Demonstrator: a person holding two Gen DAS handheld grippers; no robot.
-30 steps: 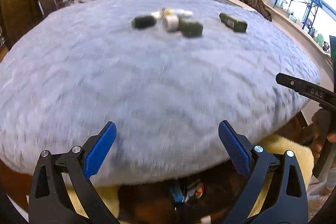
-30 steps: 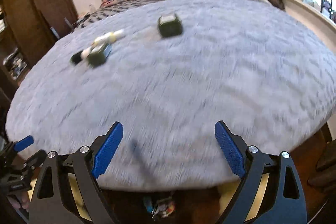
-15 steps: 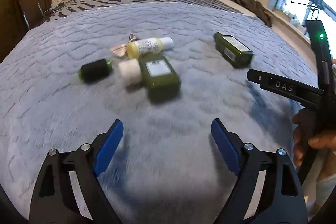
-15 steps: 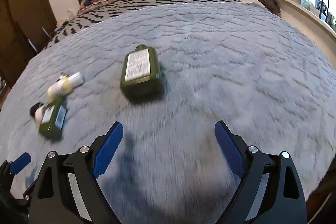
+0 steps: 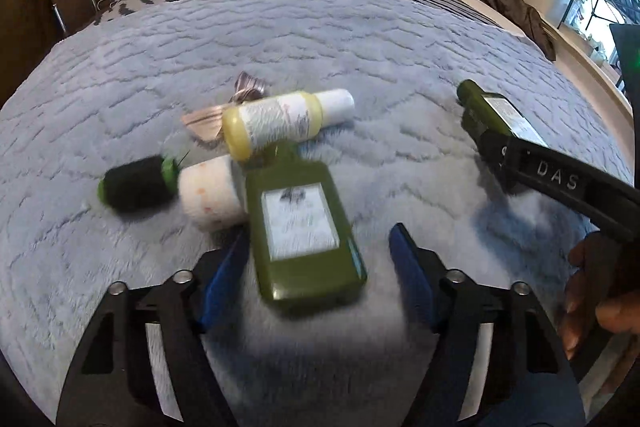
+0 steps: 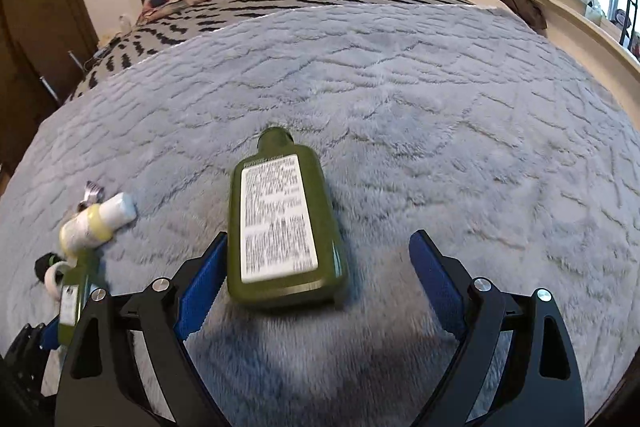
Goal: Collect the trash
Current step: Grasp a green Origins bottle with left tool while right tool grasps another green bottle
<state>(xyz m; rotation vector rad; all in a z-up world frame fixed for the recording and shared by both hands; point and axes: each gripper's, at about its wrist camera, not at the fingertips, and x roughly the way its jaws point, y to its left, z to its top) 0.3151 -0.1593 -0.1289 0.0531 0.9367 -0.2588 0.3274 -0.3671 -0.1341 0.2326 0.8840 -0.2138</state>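
Left claw straddles green bottle on grey blanket, jaws just closing, apparently not yet pressing. Right claw released over 2nd green bottle. Advice: centre each bottle, sink into fleece, squeeze flat sides.

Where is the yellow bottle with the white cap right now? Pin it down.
In the left wrist view the yellow bottle lies on its side on the grey blanket, just beyond the neck of the near green bottle.
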